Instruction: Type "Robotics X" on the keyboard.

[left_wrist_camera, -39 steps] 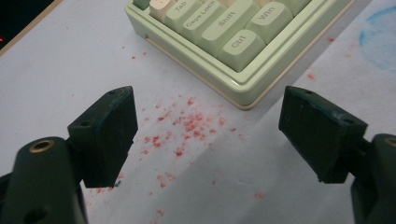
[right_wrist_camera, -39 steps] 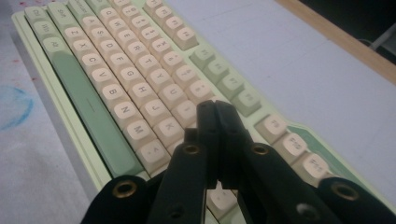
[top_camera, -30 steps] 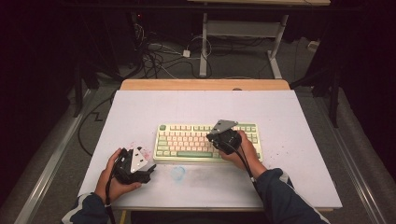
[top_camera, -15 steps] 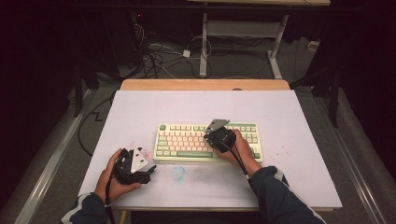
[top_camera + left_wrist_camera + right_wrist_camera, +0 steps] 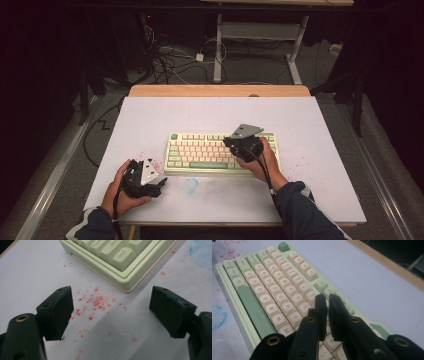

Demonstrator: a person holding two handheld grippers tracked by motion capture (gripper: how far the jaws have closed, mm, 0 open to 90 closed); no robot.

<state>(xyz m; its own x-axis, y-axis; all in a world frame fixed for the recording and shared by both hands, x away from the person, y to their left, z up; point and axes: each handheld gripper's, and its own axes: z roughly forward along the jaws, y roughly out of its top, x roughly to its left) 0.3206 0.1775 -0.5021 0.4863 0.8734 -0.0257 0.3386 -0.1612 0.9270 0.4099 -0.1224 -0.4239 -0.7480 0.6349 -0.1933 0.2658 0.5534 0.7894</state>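
Note:
A pale green keyboard (image 5: pixel 210 150) with cream keys lies in the middle of the white table; its Ctrl corner (image 5: pixel 120 256) shows in the left gripper view. My right gripper (image 5: pixel 232 146) hovers over the keyboard's right half, tips just above the letter keys (image 5: pixel 274 290). Its jaws (image 5: pixel 328 300) stand almost together with a thin slit and nothing between them; they have just been opening a little. My left gripper (image 5: pixel 159 181) rests on the table near the keyboard's front left corner, open (image 5: pixel 111 305) and holding nothing.
Red specks (image 5: pixel 96 302) dot the white table top (image 5: pixel 320 130) ahead of the left gripper, and a blue smudge (image 5: pixel 190 185) lies in front of the keyboard. A wooden strip (image 5: pixel 220 90) edges the far side. Cables (image 5: pixel 170 55) and desk legs stand on the floor beyond.
The right gripper has risen slightly over the keys. The left gripper has stayed put.

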